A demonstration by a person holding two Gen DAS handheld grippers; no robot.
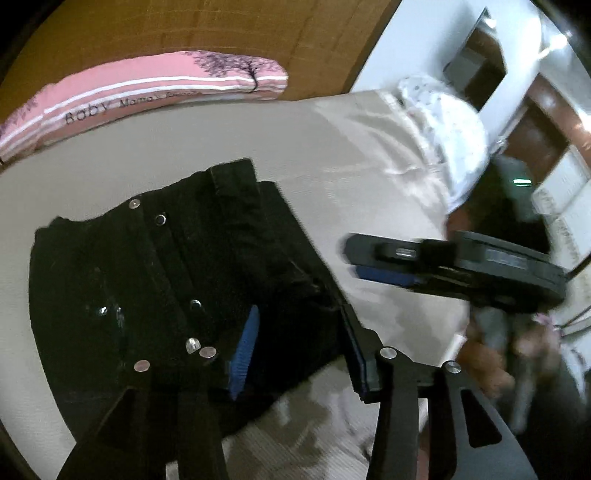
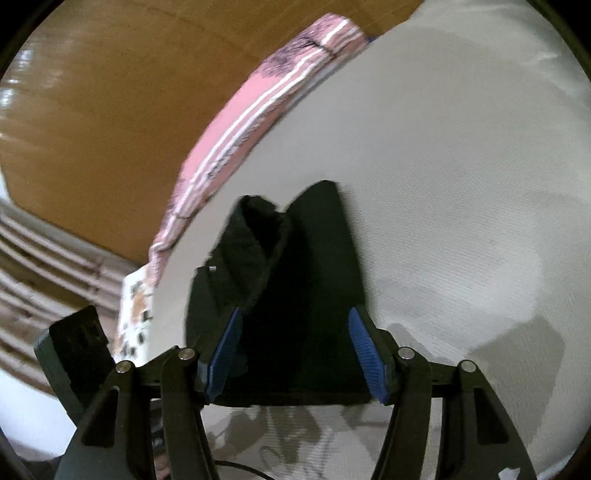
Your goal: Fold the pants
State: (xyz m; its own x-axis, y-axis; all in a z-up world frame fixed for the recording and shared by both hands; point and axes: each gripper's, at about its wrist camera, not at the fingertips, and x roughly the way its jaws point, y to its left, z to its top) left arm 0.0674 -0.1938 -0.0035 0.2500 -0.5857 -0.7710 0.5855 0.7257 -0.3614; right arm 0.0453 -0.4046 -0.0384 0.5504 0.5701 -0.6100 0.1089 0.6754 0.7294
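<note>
— Black linkage bars fill the bottom of the left wrist view, and the left gripper (image 1: 299, 350) is seen with its blue-padded fingers (image 1: 243, 350) spread apart, nothing pinched between them.

— Where are the pants found?

— The black pants (image 1: 166, 280) are laid folded into a compact bundle on the grey bed sheet (image 1: 332, 155), at centre left of that frame. Metal rivets and a button are seen on the denim, and a belt loop is turned up at the upper edge. One padded finger is set over the cloth, the other along its right edge; whether the cloth is touched cannot be told.

— And the other tool?

— The right gripper (image 1: 384, 266) is seen from the side at centre right of the left wrist view, blurred, held beside the bundle. In its own view, the right gripper (image 2: 295, 354) is shown with both blue pads (image 2: 365, 354) parted wide, the pants (image 2: 291, 295) framed between them in the lower centre, nothing clamped.

— What else is seen?

— A pink striped pillow (image 1: 147, 88) printed with a tree and the word "Baby" is laid along the far edge of the bed, upper left. A brown wooden headboard (image 1: 184, 26) is seen behind it. A white dotted cloth (image 1: 443, 122) is bunched at the upper right.
</note>
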